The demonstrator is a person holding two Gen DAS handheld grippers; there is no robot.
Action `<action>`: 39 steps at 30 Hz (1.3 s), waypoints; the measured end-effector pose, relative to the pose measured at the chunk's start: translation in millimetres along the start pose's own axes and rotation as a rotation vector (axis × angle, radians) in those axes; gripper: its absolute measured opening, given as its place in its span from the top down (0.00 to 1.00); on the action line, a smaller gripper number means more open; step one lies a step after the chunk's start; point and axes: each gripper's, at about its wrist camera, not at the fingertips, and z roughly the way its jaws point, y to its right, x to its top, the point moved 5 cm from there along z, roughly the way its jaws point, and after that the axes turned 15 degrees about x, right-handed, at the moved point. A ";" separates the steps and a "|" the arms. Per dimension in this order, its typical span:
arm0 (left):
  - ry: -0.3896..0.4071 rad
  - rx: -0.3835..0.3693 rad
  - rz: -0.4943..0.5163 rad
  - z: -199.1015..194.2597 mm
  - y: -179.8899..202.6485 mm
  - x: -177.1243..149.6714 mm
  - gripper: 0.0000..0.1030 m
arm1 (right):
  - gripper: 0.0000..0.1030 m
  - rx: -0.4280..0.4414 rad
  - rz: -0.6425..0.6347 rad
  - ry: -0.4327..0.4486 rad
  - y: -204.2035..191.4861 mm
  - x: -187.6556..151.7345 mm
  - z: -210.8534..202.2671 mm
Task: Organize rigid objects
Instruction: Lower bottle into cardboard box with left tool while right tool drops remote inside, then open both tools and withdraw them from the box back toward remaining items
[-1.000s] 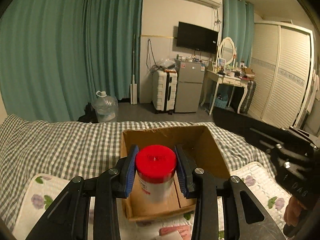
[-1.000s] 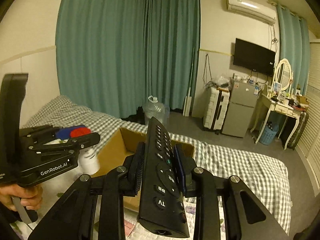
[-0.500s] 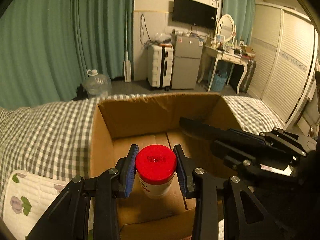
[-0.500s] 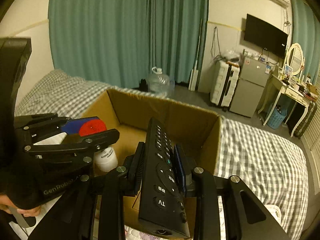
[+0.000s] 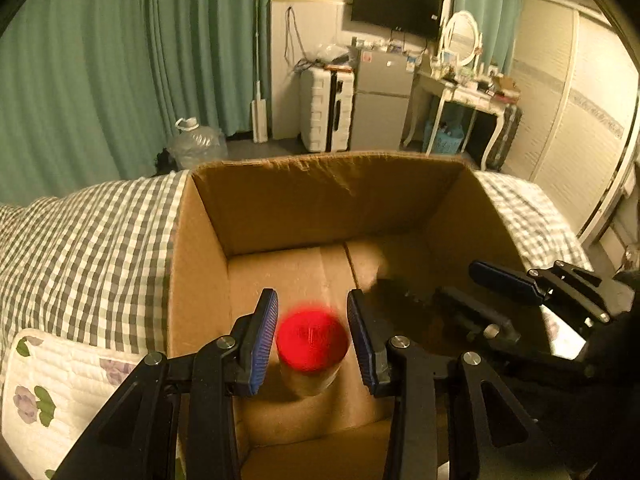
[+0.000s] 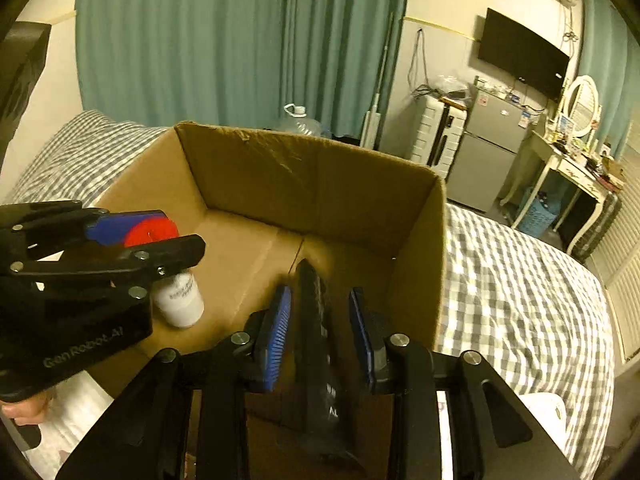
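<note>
An open cardboard box stands on the bed. My left gripper is open over the box's near left part; a white jar with a red lid, blurred, sits between and below its pads with gaps on both sides. The jar also shows in the right wrist view. My right gripper is open over the box's near right part. A black remote control, blurred, is between its pads, free of them, tipping into the box.
The box rests on a grey checked bedspread with a white floral quilt at the near side. Beyond the bed are teal curtains, a water jug, a suitcase, a small fridge and a dressing table.
Both grippers have opened. The red-lidded jar and the remote have left the pads and dropped lower into the box. Both grippers have moved slightly closer over the box.
</note>
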 end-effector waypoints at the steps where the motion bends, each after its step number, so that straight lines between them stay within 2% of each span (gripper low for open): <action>1: 0.000 -0.003 -0.004 0.0 -1.0 3.4 0.59 | 0.50 -0.005 0.002 0.005 0.9 0.3 -2.5; 2: 0.000 -0.002 -0.012 -2.1 -2.4 5.4 0.58 | 0.41 -0.010 0.001 0.014 1.3 0.7 -5.8; 8: 0.032 0.003 -0.045 -23.9 -14.9 16.7 0.58 | 0.41 -0.028 -0.003 0.071 -2.7 8.2 -32.7; 10: 0.056 0.013 -0.058 -36.2 -20.3 22.3 0.50 | 0.41 -0.036 -0.004 0.104 -4.3 11.9 -47.4; 13: 0.091 0.030 -0.074 -54.5 -27.0 30.2 0.49 | 0.40 -0.071 -0.021 0.162 -7.2 17.9 -73.2; 18: 0.151 0.079 -0.071 -92.3 -33.4 41.5 0.46 | 0.20 -0.094 -0.011 0.230 -8.3 30.5 -115.5; 22: 0.211 0.101 -0.073 -130.4 -38.5 46.9 0.45 | 0.14 -0.114 -0.008 0.289 -14.7 37.2 -157.8; 24: 0.242 0.107 -0.062 -147.5 -39.9 47.7 0.45 | 0.07 -0.129 -0.013 0.309 -18.3 39.3 -175.0; 29: 0.339 0.143 -0.038 -196.8 -46.3 46.6 0.45 | 0.00 -0.179 -0.042 0.368 -36.5 42.4 -220.1; 35: 0.414 0.153 -0.078 -241.6 -61.2 43.5 0.39 | 0.00 -0.182 -0.073 0.409 -54.4 45.3 -264.1; 39: 0.446 0.174 -0.070 -261.2 -65.7 36.6 0.37 | 0.00 -0.177 -0.097 0.423 -68.8 44.0 -284.0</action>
